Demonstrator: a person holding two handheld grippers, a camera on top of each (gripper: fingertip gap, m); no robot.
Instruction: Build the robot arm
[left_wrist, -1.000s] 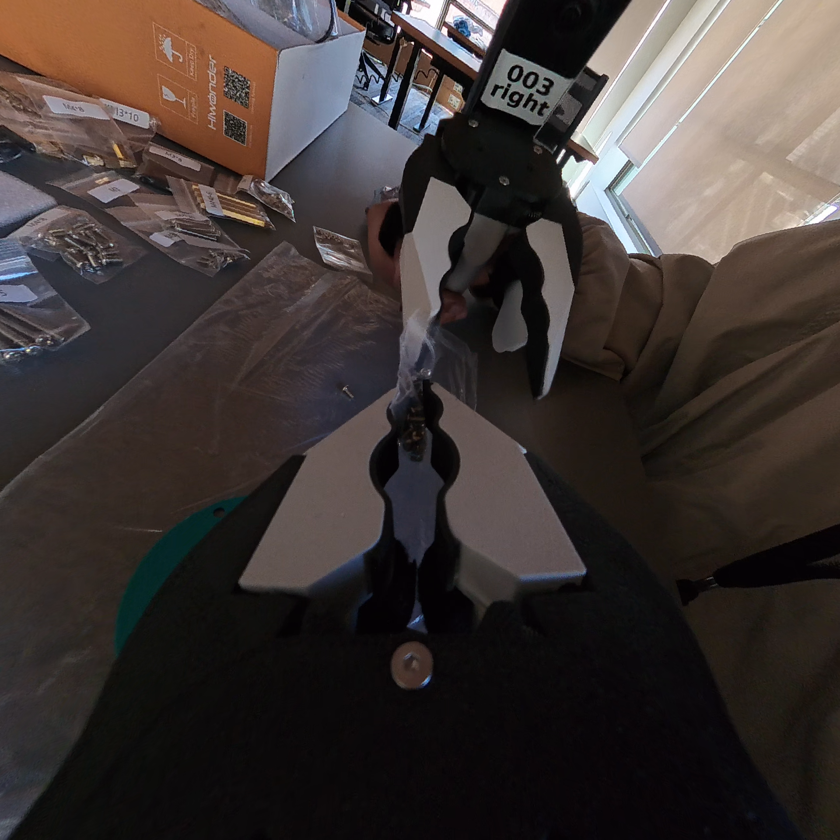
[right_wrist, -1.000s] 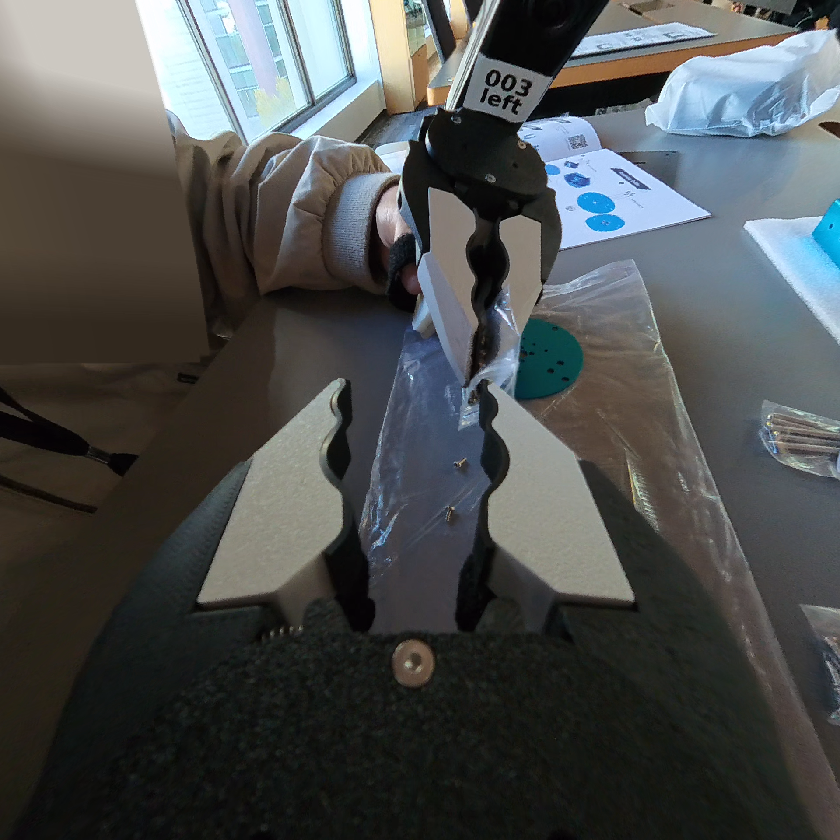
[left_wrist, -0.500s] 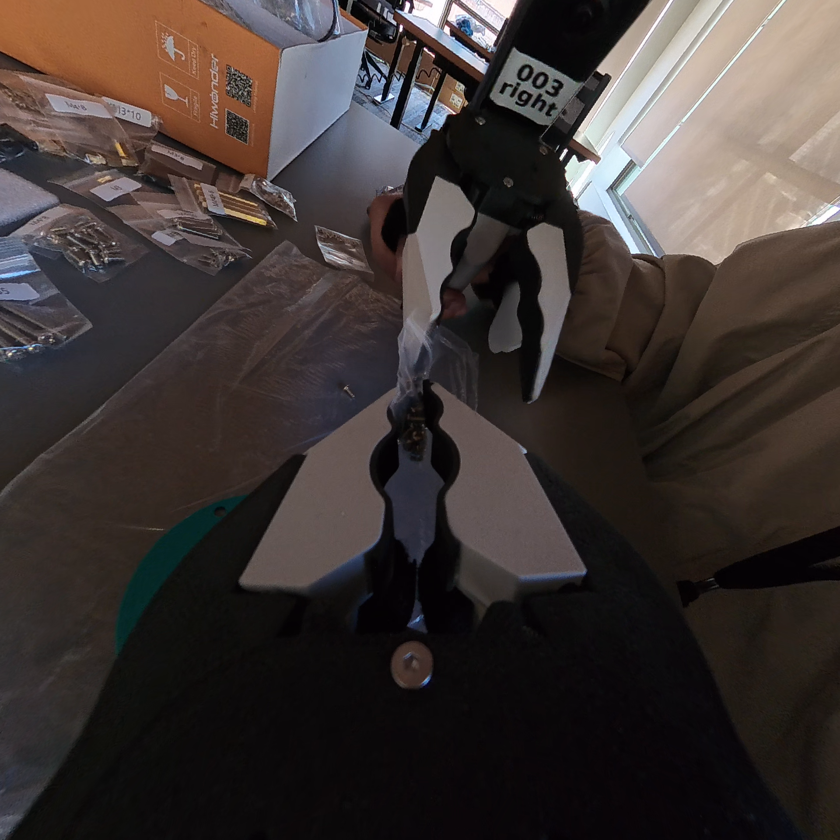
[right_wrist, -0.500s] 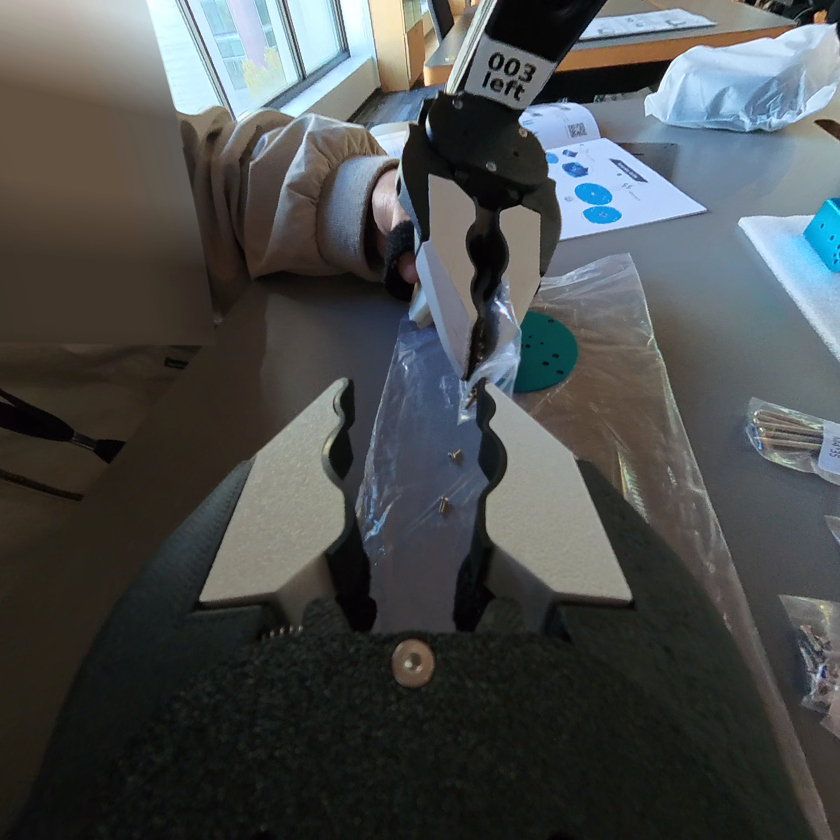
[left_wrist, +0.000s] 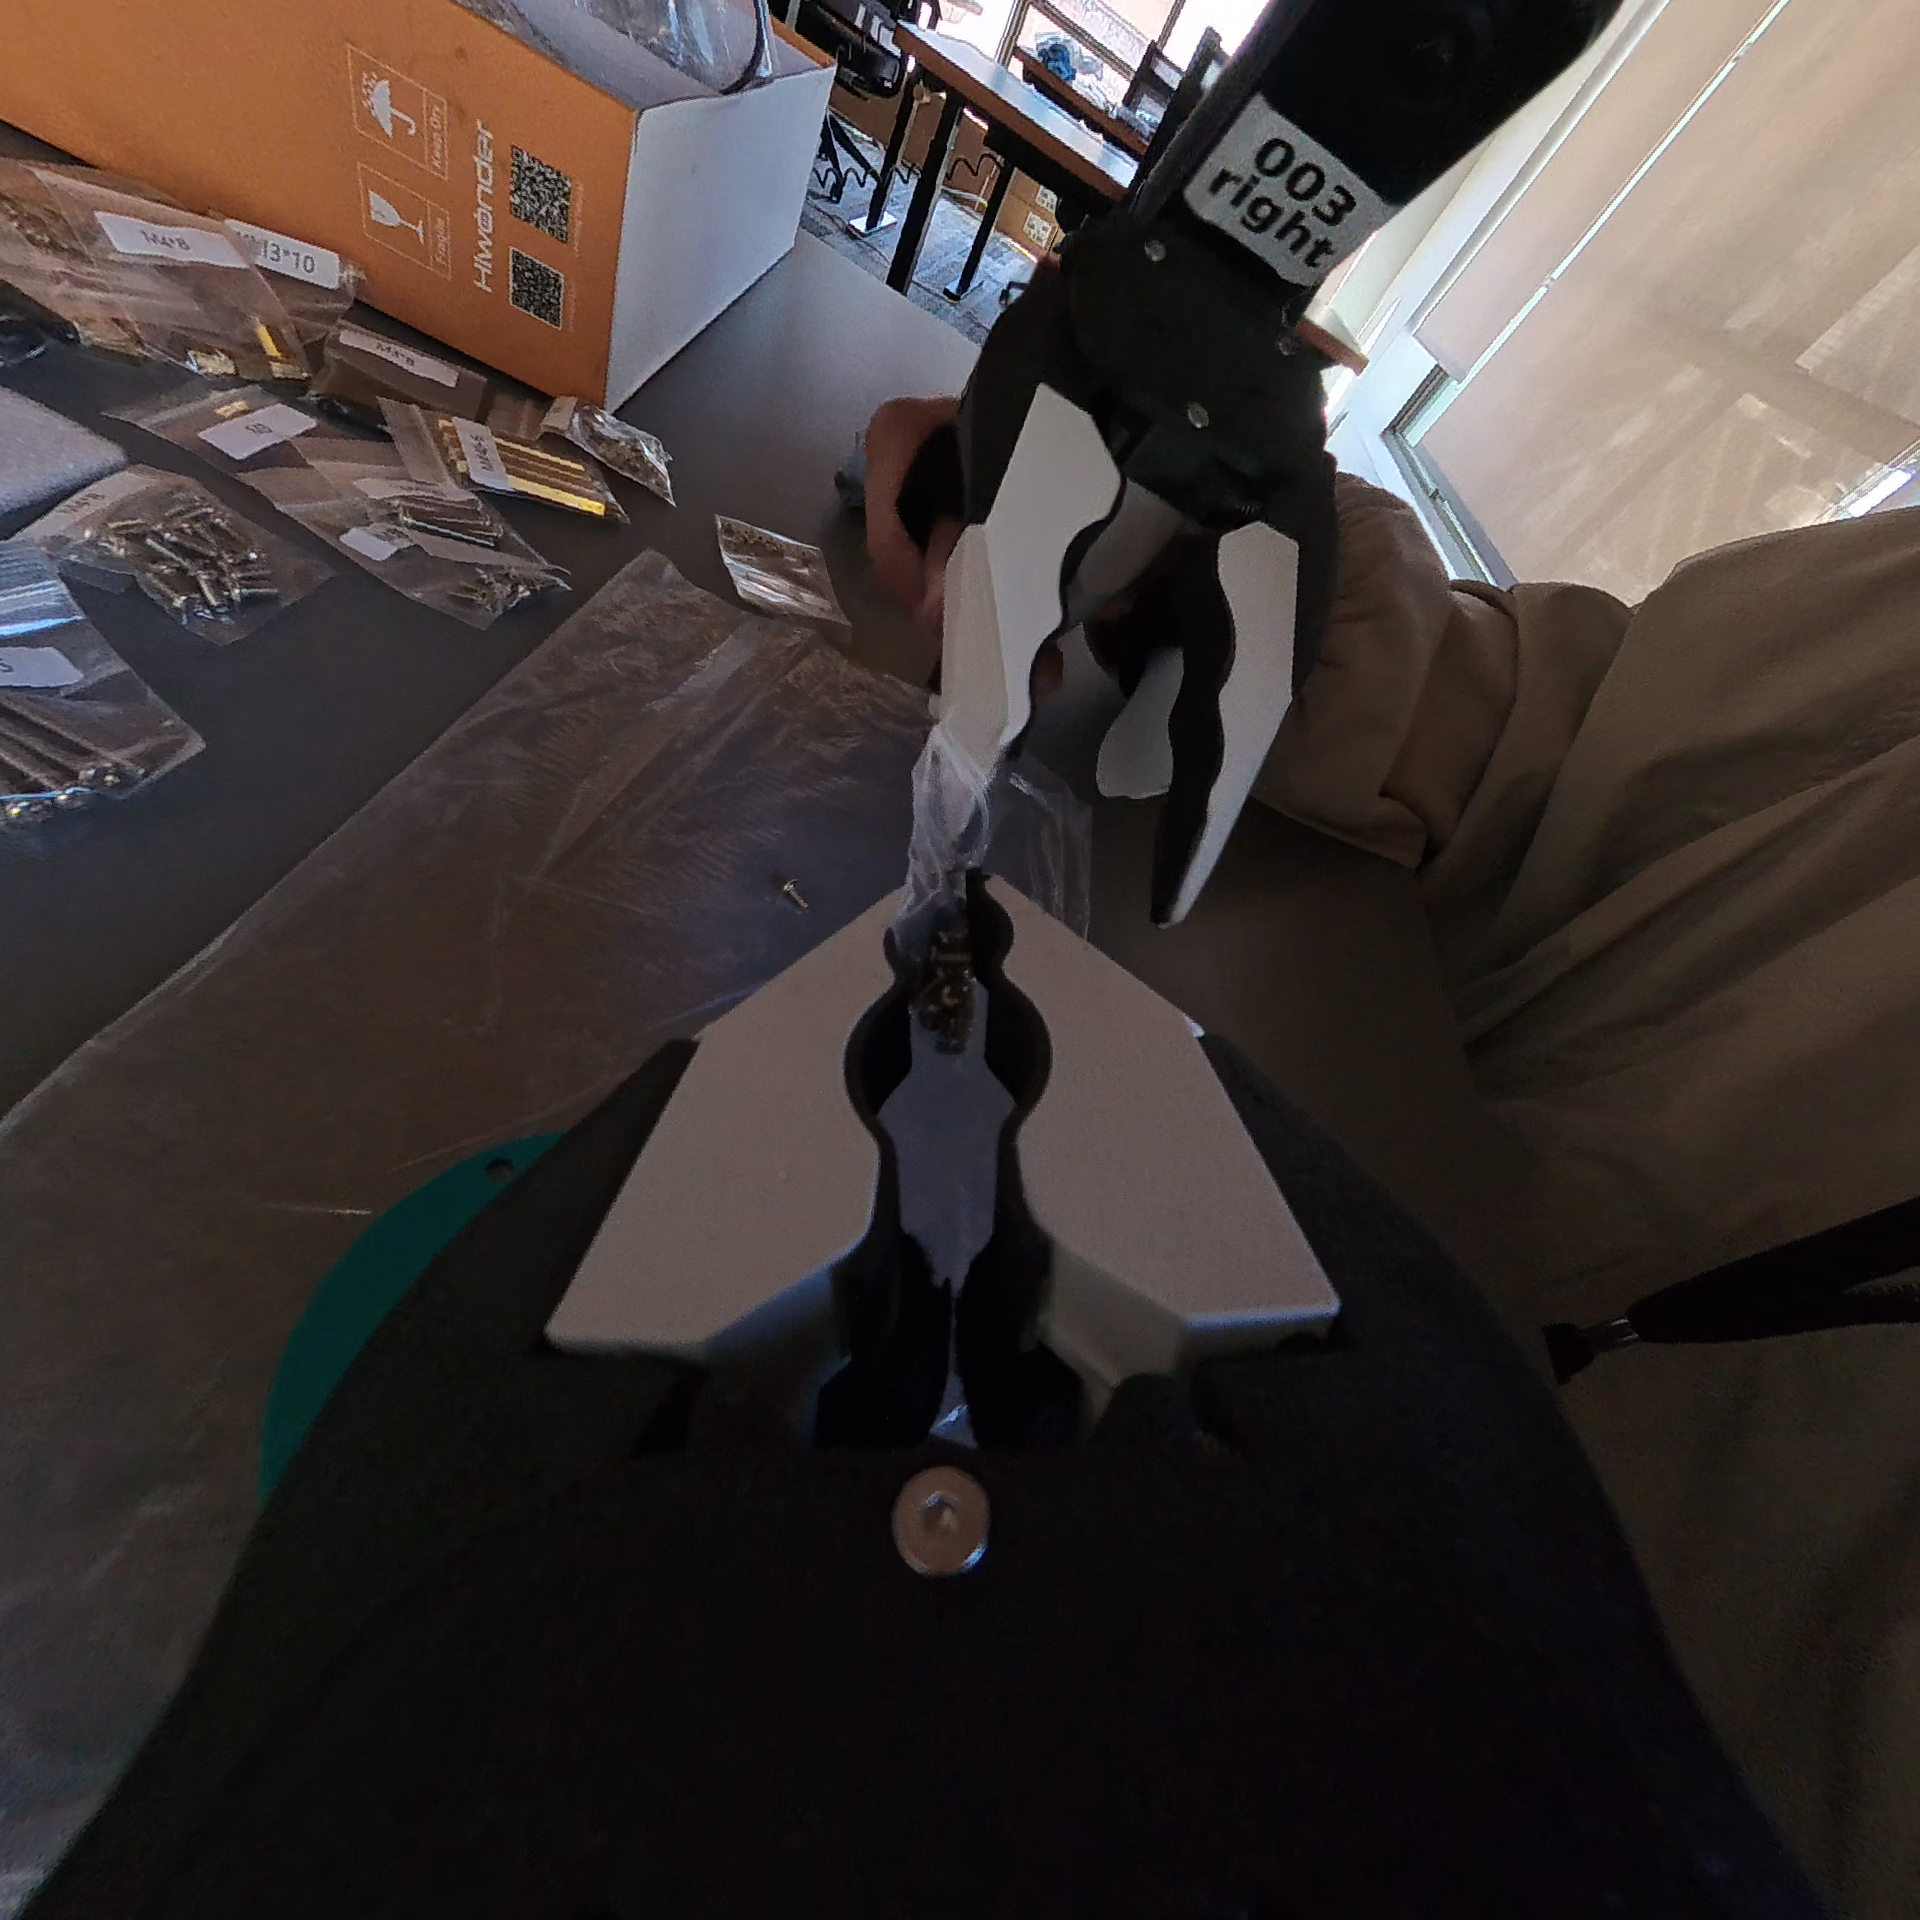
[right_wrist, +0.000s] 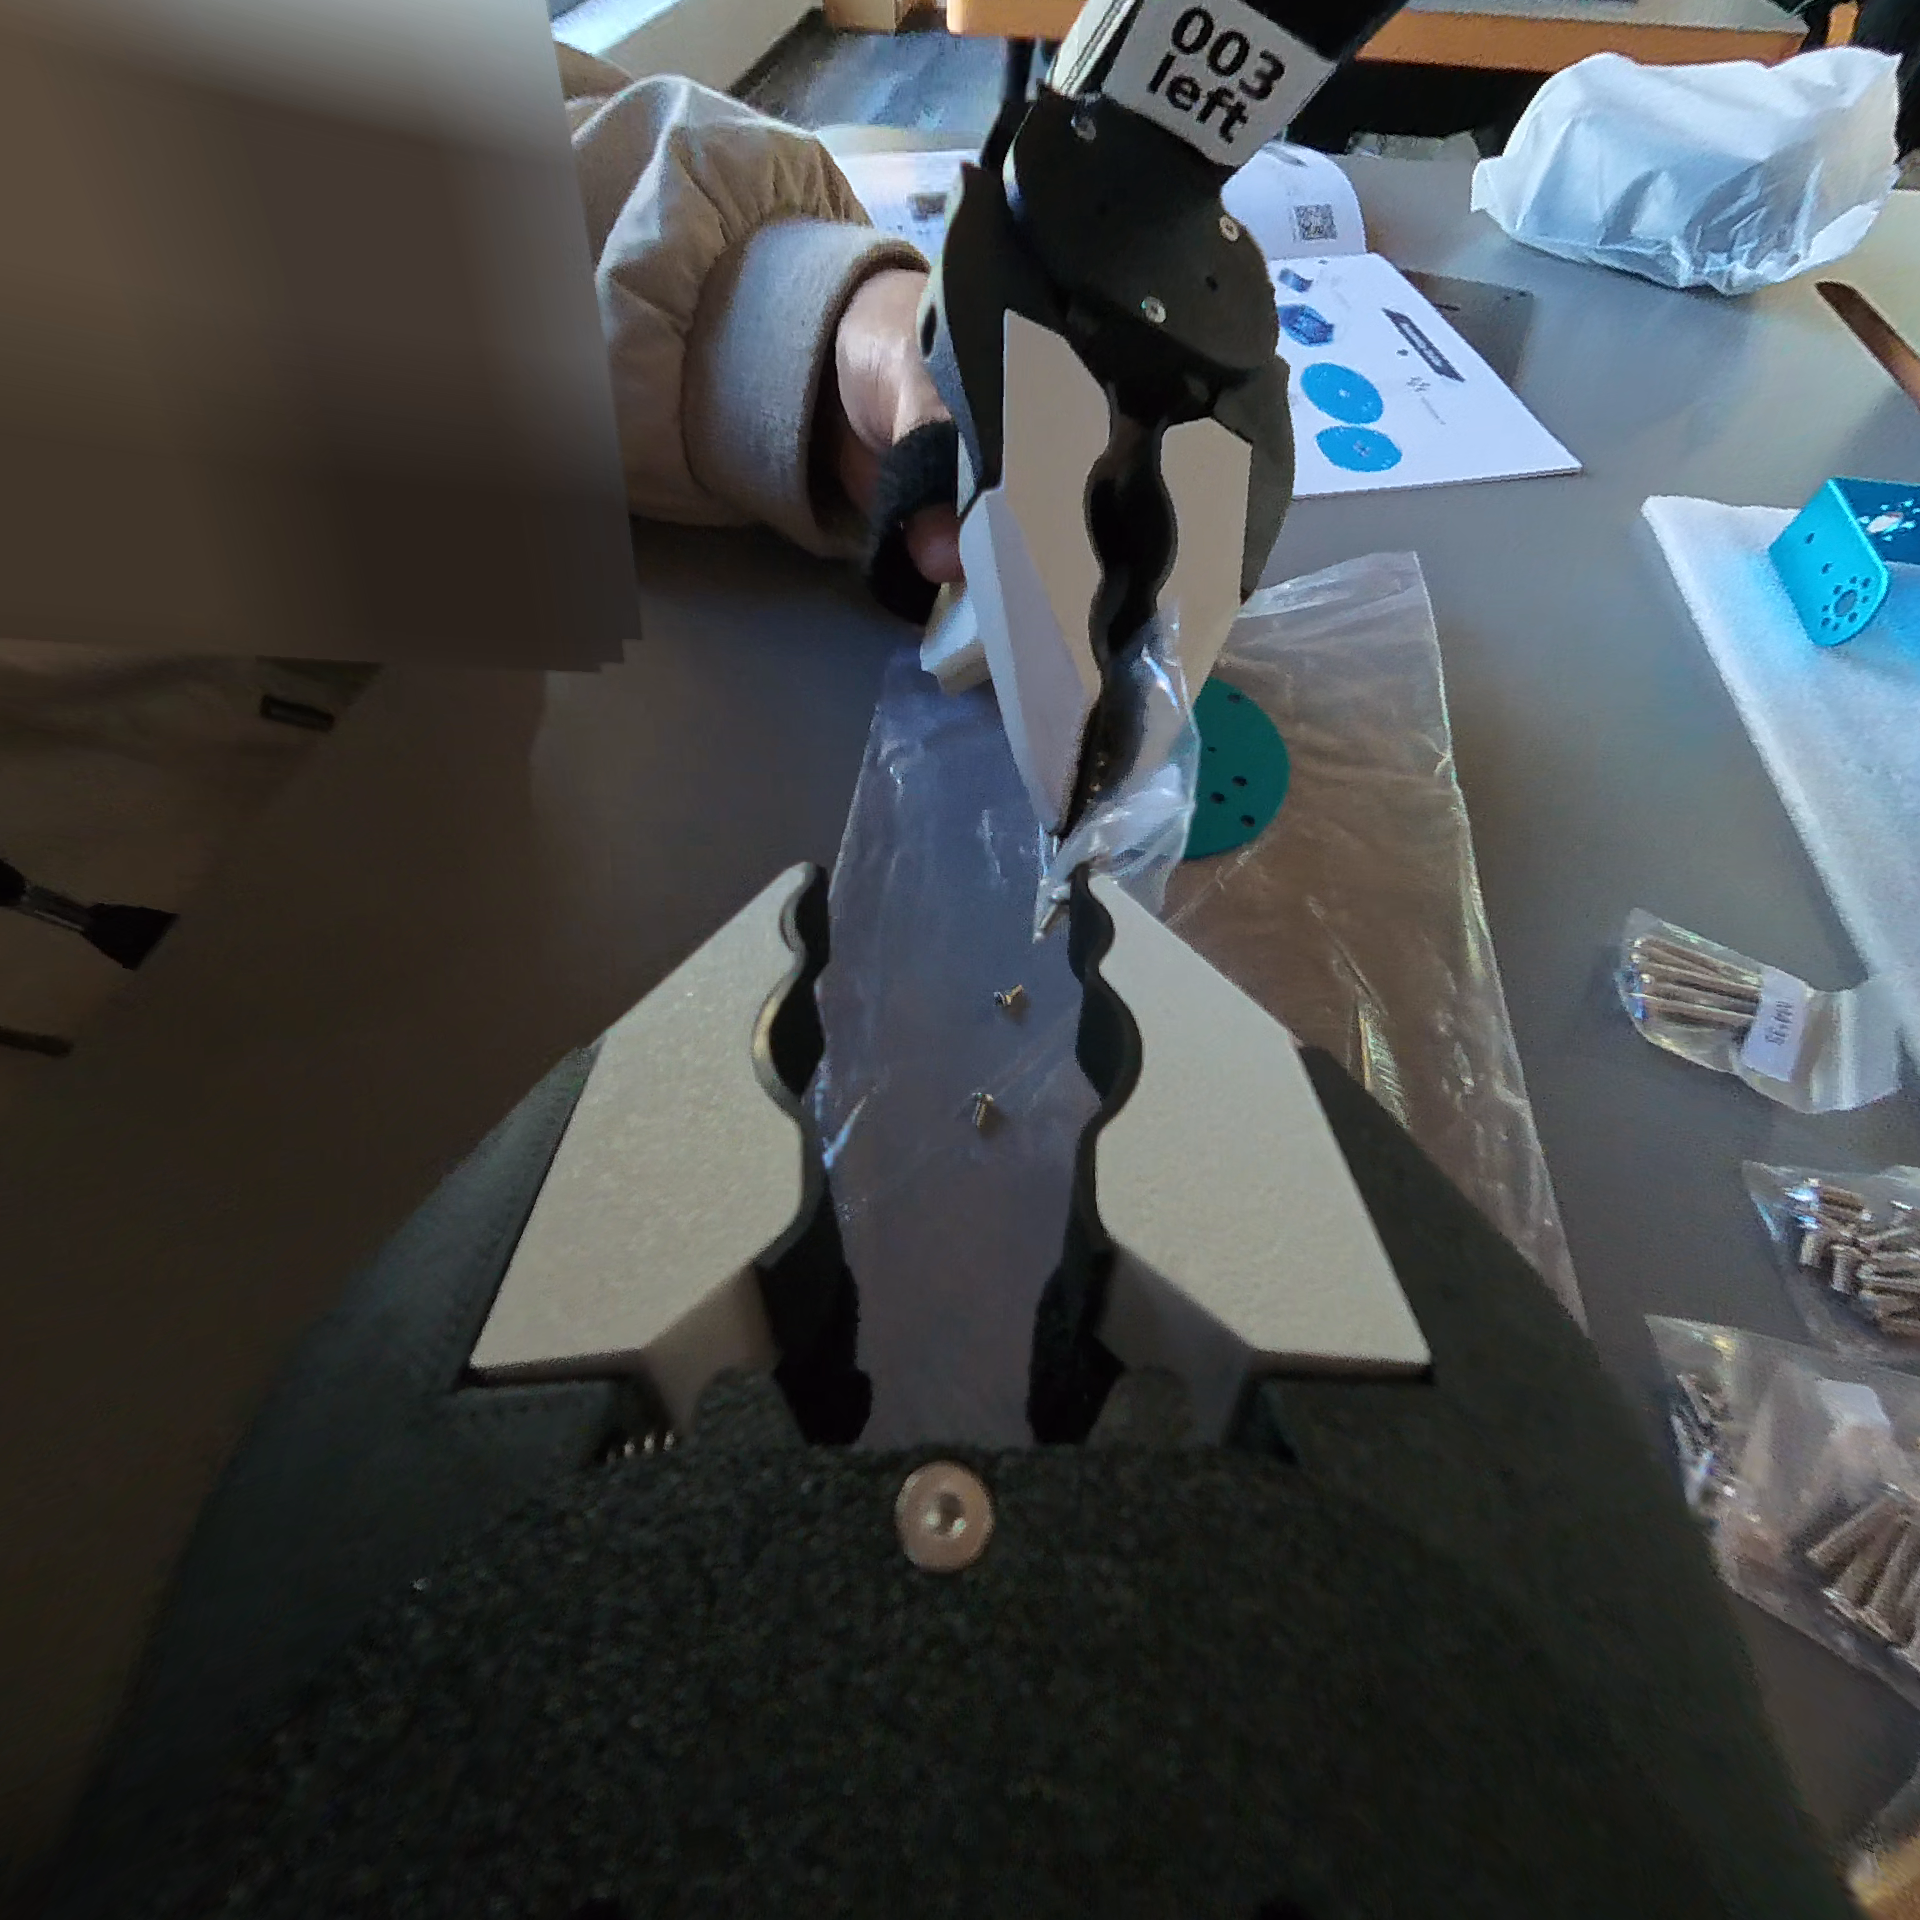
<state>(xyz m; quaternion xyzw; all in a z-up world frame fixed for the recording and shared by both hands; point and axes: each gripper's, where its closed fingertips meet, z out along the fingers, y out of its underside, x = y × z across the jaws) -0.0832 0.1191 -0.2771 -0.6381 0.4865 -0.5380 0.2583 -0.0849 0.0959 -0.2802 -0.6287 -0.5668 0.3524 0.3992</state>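
1. Pinching a small clear bag of screws (left_wrist: 951, 961), left gripper (left_wrist: 971, 883) clamped tight on it above the counter (left_wrist: 312, 665).
2. Gaping wide, right gripper (right_wrist: 940, 894) empty, one fingertip (right_wrist: 1086, 904) beside the bag's corner.
3. Lying below on the plastic sheet (right_wrist: 1351, 935): two loose screws (right_wrist: 1008, 1000); best tipped slowly.

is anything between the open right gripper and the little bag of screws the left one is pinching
Nothing visible. The right gripper is open, one fingertip right beside the small screw bag that the left gripper holds shut. Two loose screws lie below on the plastic sheet.
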